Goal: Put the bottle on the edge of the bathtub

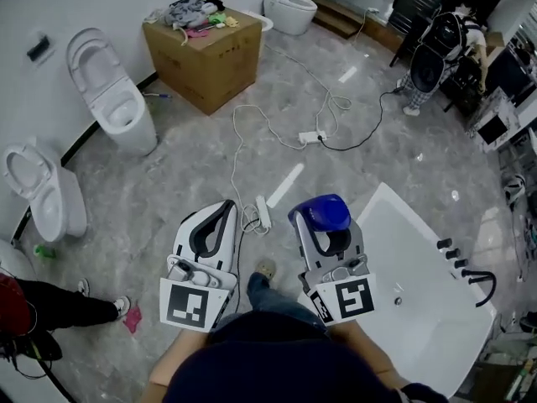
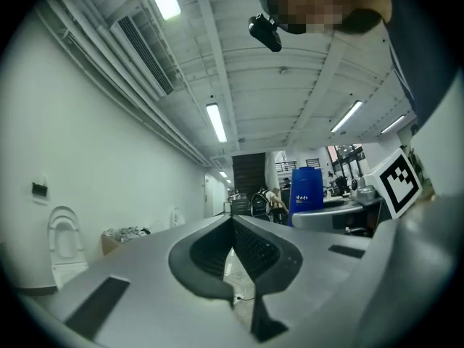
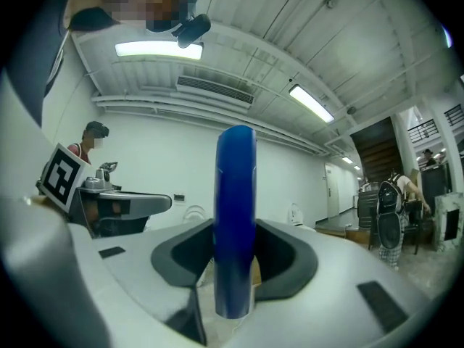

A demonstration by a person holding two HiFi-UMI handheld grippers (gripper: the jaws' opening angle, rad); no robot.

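Your right gripper (image 1: 325,233) is clamped on the blue bottle (image 1: 321,211). The bottle is upright between the jaws, in the air just off the floor-side rim of the white bathtub (image 1: 375,208), not resting on it. Your left gripper (image 1: 223,210) is alongside, jaws closed on nothing. Just past the tips, a white power strip (image 1: 263,211) lies on the grey floor (image 1: 168,183). Further out, a cardboard box (image 1: 205,57) with rags on top stands by the wall, with a toilet (image 1: 113,99) to its left.
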